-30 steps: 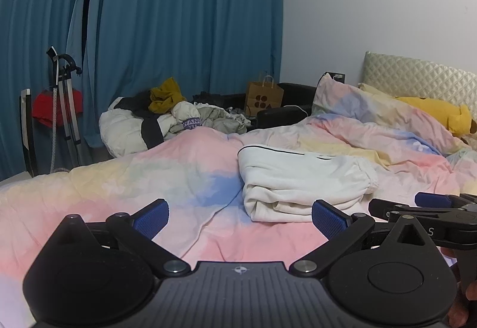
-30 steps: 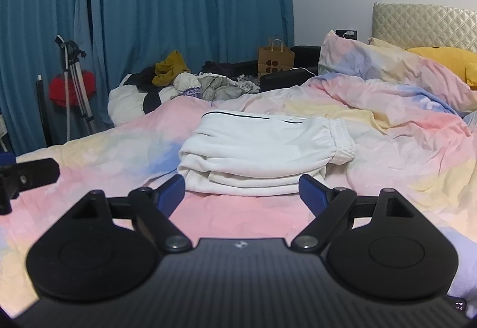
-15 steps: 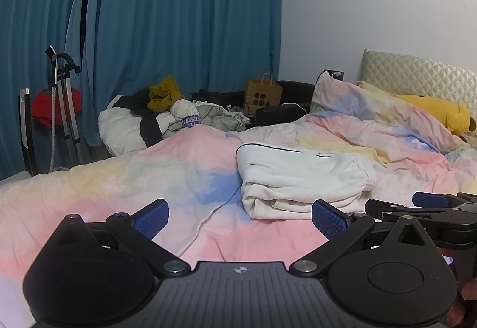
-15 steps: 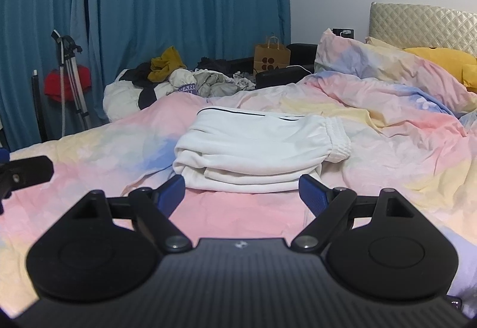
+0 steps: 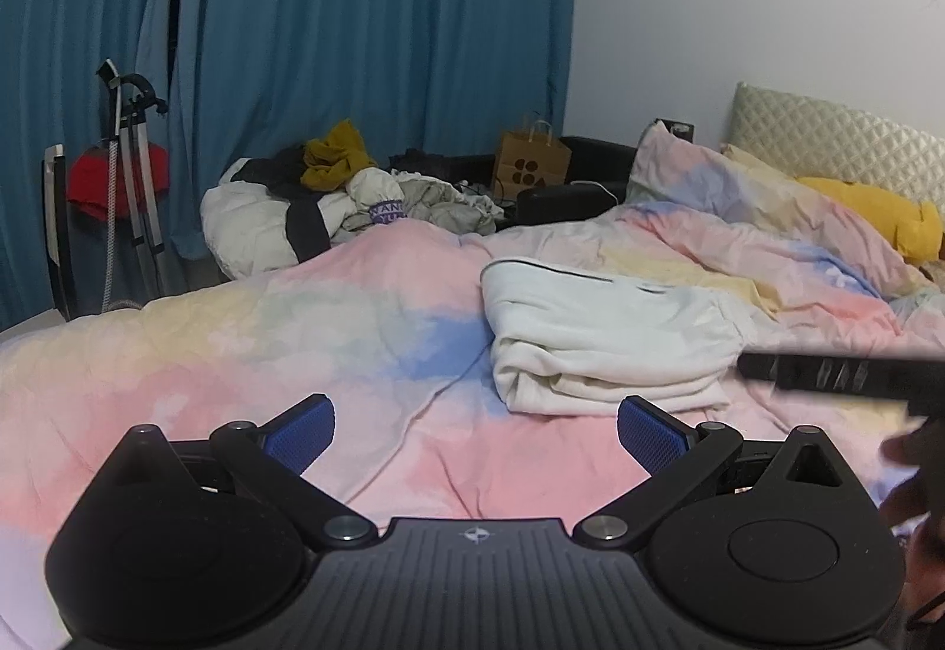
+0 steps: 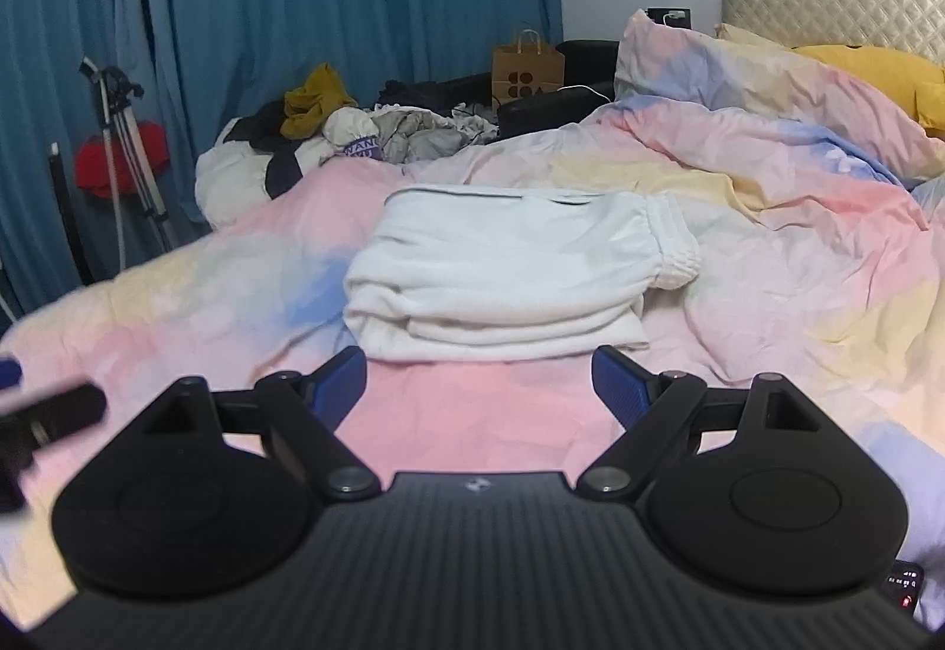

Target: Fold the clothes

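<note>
The folded white fleece garment with a thin dark seam line (image 6: pixel 508 272) lies on the crumpled pastel tie-dye duvet (image 5: pixel 248 354) of the bed, near its middle. In the right wrist view it sits at twelve o'clock, just beyond the right tongs (image 6: pixel 479 381); in the left wrist view it is at about one o'clock from the left tongs (image 5: pixel 475 434).

Both tongs are released, blue pads spread wide, nothing between them. They hover low over the duvet just short of the garment, touching neither it nor, as far as can be seen, the bedding. That placement reads as hands drawn off a finished fold: the bundle needs no holding, since the soft bed carries it flat. The right tool shows as a blurred dark bar at three o'clock in the left view, so it is probably moving.

The garment looks like thick, soft, cream-white jogging trousers, stacked in several layers whose rounded fold edges face the cameras. An elasticated, gathered band (image 6: pixel 673 260) pokes out at the right end. The stack is compact and roughly rectangular, slightly puffy rather than crisp.

A heap of unfolded clothes (image 5: pixel 354 201) lies at eleven o'clock beyond the bed, likely the next supply.
</note>
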Motion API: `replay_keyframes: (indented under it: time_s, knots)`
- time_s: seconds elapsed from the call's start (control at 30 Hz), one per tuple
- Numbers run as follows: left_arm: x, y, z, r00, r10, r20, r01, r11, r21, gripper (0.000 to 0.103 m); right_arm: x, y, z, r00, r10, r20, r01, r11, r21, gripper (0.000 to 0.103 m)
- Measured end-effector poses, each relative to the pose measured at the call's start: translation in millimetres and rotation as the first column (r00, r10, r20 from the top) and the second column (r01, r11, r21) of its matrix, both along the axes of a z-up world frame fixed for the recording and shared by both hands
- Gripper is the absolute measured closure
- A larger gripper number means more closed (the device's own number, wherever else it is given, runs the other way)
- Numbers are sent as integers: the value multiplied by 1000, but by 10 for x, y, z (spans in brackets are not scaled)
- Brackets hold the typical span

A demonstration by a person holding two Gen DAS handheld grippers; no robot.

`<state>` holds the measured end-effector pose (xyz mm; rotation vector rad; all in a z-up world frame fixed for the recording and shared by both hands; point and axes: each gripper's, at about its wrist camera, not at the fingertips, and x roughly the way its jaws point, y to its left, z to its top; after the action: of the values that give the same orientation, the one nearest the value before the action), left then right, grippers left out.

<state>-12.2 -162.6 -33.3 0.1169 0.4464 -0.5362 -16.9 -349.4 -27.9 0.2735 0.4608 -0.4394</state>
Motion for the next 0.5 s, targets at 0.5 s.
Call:
replay_keyframes:
  time_s: [0.5]
  knots:
    - [34, 329, 173, 999, 48, 18, -47, 998, -49, 0, 93, 299, 411, 996, 57, 63, -50, 993, -103, 18]
